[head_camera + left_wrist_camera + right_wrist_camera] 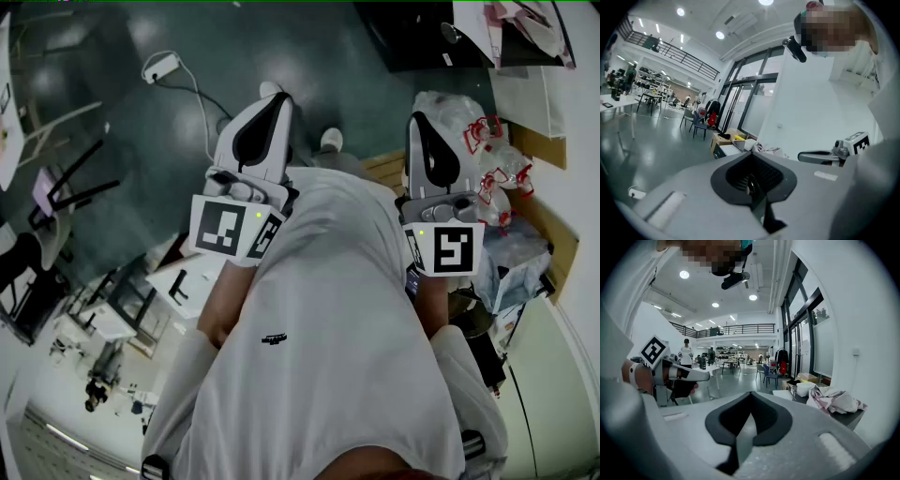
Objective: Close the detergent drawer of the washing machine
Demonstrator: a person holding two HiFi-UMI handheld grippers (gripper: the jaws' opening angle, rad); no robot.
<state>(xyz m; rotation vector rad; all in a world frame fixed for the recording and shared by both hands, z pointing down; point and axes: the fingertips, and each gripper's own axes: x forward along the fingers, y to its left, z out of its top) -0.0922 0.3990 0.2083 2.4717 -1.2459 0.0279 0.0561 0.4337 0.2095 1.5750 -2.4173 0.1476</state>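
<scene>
No washing machine or detergent drawer shows in any view. In the head view I look down along a white shirt (319, 309) at both grippers held in front of the person's body. The left gripper (267, 108) points away from me over the floor, jaws pressed together with nothing between them. The right gripper (424, 131) does the same beside it. In the left gripper view the left gripper (752, 183) is shut and empty, aimed into a large hall. In the right gripper view the right gripper (750, 423) is likewise shut and empty.
A white adapter with its cable (161, 67) lies on the dark floor ahead. Bags of plastic bottles (483, 164) and a wooden crate (386, 169) stand at the right. Chairs (56, 192) are at the left. A table with crumpled cloth (834, 401) is at the right.
</scene>
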